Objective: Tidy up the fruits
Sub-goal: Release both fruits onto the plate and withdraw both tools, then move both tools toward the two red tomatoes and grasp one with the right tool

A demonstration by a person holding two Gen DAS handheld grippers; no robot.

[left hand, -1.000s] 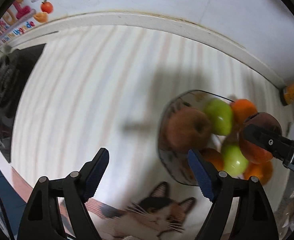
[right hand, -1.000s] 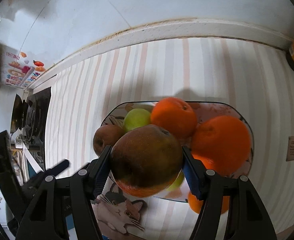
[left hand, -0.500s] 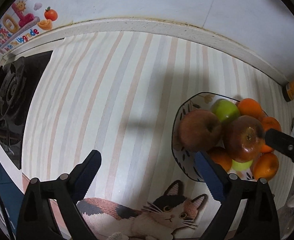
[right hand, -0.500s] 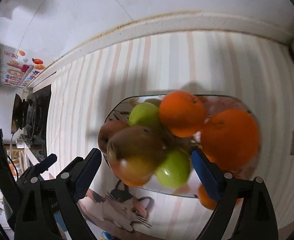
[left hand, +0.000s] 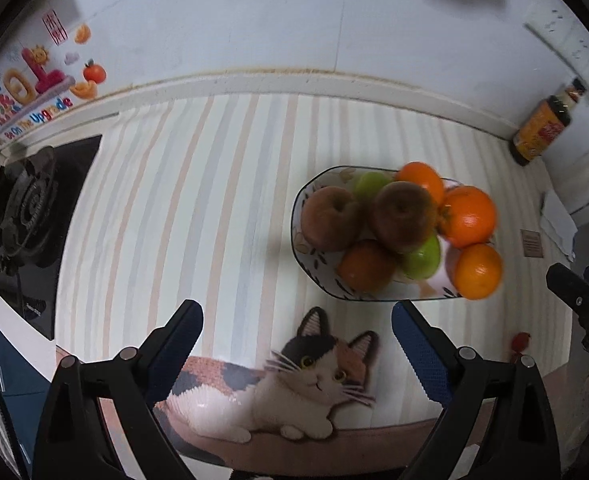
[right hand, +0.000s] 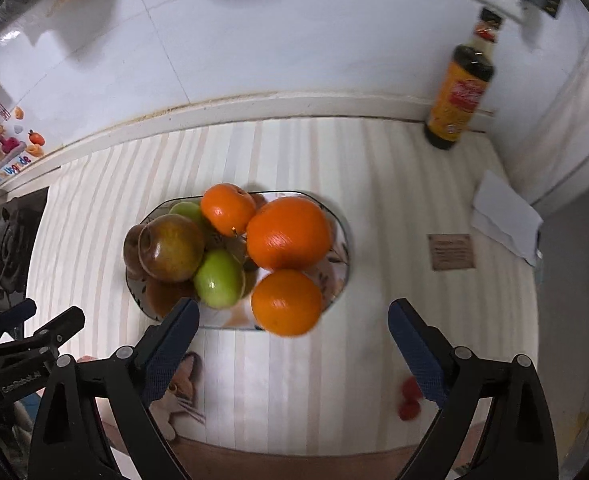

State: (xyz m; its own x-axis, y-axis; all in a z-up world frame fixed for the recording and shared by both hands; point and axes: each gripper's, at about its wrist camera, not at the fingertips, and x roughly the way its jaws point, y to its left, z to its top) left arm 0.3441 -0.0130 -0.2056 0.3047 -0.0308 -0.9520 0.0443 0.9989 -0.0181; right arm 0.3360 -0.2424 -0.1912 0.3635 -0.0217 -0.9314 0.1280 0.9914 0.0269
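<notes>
A patterned bowl point(left hand: 299, 216) point(right hand: 344, 248) on the striped counter holds two brown-red apples point(left hand: 404, 216) point(right hand: 171, 248), green apples point(right hand: 219, 279), and several oranges point(right hand: 289, 233). One orange point(right hand: 287, 302) sits at the bowl's near rim. My left gripper point(left hand: 296, 348) is open and empty, pulled back near the counter's front edge over a cat picture. My right gripper point(right hand: 293, 344) is open and empty, in front of the bowl. Its tip also shows in the left wrist view point(left hand: 574, 296).
A sauce bottle point(right hand: 460, 96) stands in the back right corner by the wall. A gas stove point(left hand: 18, 208) is at the left. A small brown card point(right hand: 452, 252) and white paper point(right hand: 506, 216) lie at the right. Small red things point(right hand: 409, 400) lie near the front edge.
My right gripper opened and let the brown-red apple go onto the pile in the bowl. Both grippers drew back and up from the bowl.
</notes>
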